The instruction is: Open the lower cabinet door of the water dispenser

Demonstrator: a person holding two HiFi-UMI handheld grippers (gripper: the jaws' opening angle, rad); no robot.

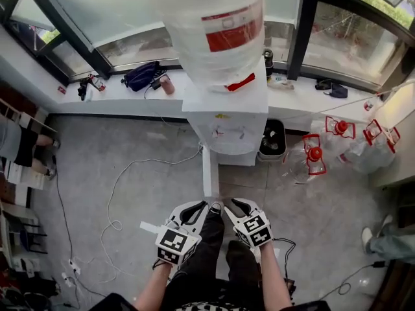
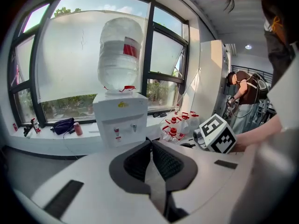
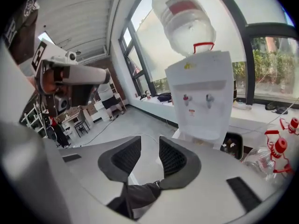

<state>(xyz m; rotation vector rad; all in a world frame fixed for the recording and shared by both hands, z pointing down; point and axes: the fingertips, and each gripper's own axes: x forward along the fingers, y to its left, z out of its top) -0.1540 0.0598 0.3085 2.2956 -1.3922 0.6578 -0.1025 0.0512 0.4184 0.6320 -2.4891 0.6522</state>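
Left gripper [image 2: 151, 143]: clenched, pads meeting at the tips, nothing between them; lower centre of the head view, aimed at the dispenser.
Right gripper [image 3: 150, 143]: released, pads apart with bare floor showing in the gap, holding nothing; just right of the left one in the head view, side by side with it.
Marker cube [image 2: 216, 133]: on the right gripper, at the right of the left gripper view.
Door [image 1: 209, 170]: lower cabinet door, swung open toward the bottom of the frame; seen edge-on as a narrow white strip from the dispenser's lower left corner, its near end just above the gripper tips.
Dispenser [image 1: 227, 118]: white, centre of the head view, backed against the sill [image 1: 130, 99].
Bottle [image 1: 207, 24]: large, clear, red label, upside down on the dispenser, top centre.
Bin [image 1: 272, 140]: black, just right of the dispenser.
Jugs [image 1: 318, 157]: clear, red caps and handles, on the floor [image 1: 149, 167] at the right.
Cable [image 1: 123, 186]: white, looping across the floor at the left.
Bag [image 1: 142, 75]: dark, on the sill, upper left.
Person [image 1: 26, 149]: seated at the left edge.
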